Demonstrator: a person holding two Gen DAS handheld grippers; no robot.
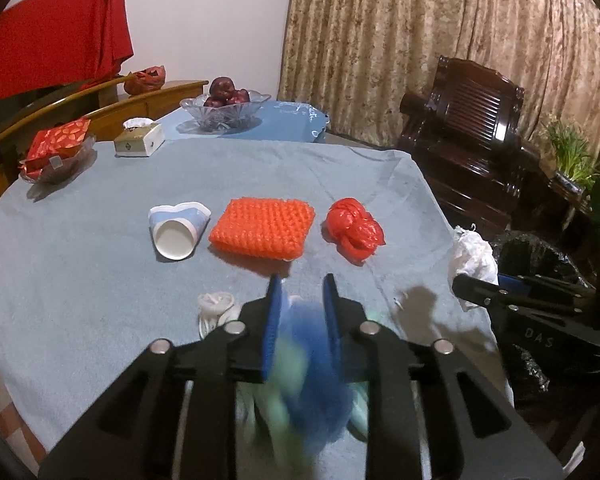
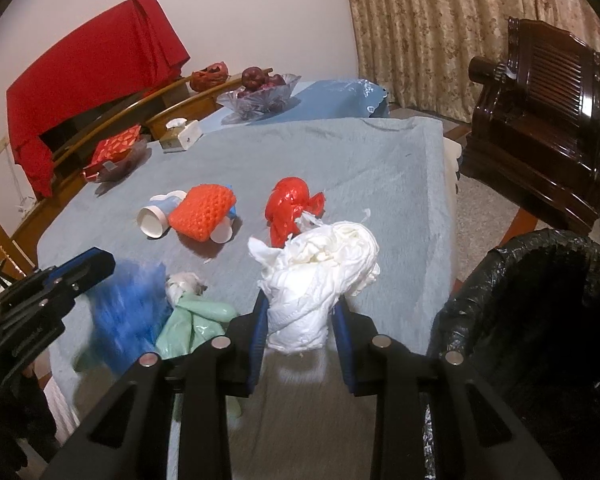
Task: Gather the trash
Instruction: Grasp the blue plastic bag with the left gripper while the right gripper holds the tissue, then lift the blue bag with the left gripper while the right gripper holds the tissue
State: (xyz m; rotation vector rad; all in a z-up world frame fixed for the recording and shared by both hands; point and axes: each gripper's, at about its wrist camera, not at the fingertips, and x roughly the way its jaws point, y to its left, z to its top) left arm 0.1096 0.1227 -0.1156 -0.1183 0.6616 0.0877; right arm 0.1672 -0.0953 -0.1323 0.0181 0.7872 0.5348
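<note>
My left gripper (image 1: 300, 292) is shut on a blurred blue plastic bag (image 1: 316, 364) with pale green plastic (image 1: 284, 400) under it, low over the near table edge. My right gripper (image 2: 300, 304) is shut on a crumpled white tissue wad (image 2: 324, 272), held above the table beside the black-lined trash bin (image 2: 540, 320). On the grey-blue cloth lie a crushed paper cup (image 1: 178, 230), an orange foam net (image 1: 262, 226), a knotted red plastic bag (image 1: 352, 230) and a small white wad (image 1: 216, 306).
At the back stand a tissue box (image 1: 140, 142), a dish with red packets (image 1: 56, 152) and a glass bowl of apples (image 1: 224, 106). A dark wooden chair (image 1: 472, 140) stands right of the table. The bin sits below the table's right edge.
</note>
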